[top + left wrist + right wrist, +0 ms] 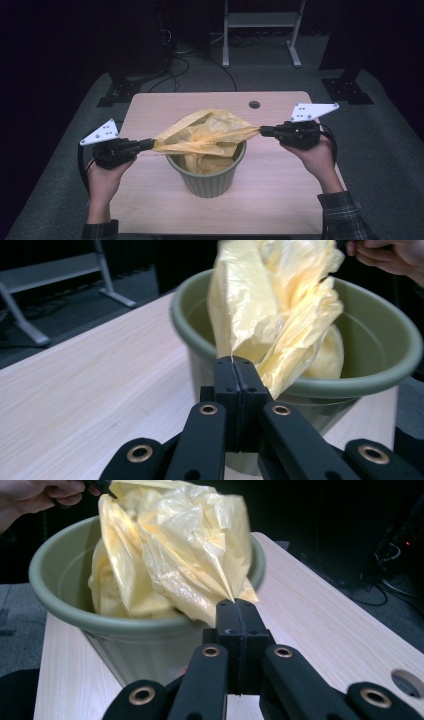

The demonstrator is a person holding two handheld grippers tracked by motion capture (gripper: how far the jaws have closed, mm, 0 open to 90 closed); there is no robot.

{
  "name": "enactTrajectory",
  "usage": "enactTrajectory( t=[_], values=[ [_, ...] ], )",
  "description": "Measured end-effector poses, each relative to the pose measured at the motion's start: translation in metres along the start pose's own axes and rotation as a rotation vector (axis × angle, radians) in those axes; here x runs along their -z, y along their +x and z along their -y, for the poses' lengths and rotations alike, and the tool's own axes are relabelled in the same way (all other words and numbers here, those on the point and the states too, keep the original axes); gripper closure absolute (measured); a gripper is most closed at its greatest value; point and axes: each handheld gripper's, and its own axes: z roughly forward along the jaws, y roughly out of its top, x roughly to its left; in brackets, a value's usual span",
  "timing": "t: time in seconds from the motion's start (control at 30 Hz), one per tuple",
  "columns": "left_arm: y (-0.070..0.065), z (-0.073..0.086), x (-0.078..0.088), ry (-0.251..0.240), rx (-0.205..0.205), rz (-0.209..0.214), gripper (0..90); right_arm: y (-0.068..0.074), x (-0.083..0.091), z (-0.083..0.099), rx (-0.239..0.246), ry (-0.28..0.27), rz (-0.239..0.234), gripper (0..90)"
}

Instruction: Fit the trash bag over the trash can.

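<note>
Over the table [150, 210], each hand-held gripper [150, 145] [262, 131] pinches the yellow bag [210, 134], stretched between them.

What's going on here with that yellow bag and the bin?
A person is fitting a yellow bag into a green bin on the table. The left gripper and the right gripper are each shut on an edge of the bag, stretching it apart over the bin's mouth. The bag's bottom hangs inside; its rim is not yet folded over the bin's edge.

Glossy plastic bag [207, 135], matt bin [207, 182], wooden table [280, 200].
</note>
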Motion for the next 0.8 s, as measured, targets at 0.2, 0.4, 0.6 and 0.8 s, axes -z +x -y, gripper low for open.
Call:
enactTrajectory(
  t=[0.2,0.4,0.6,0.8],
  values=[
    [0.002,0.000,0.005,0.009,-0.005,-0.040,89.8,-0.009,0.015,0.011,-0.026,0.005,0.052,90.0],
    [-0.002,-0.009,0.003,-0.023,-0.015,0.026,75.6,-0.009,0.020,0.010,-0.033,-0.033,0.019,90.0],
    [-0.004,-0.016,0.003,-0.040,-0.027,0.008,52.2,-0.007,0.008,-0.010,-0.058,-0.073,-0.011,56.0],
    [-0.002,-0.031,0.005,-0.059,-0.029,0.006,35.3,-0.006,-0.012,-0.037,-0.069,-0.094,-0.059,45.0]
  ],
)
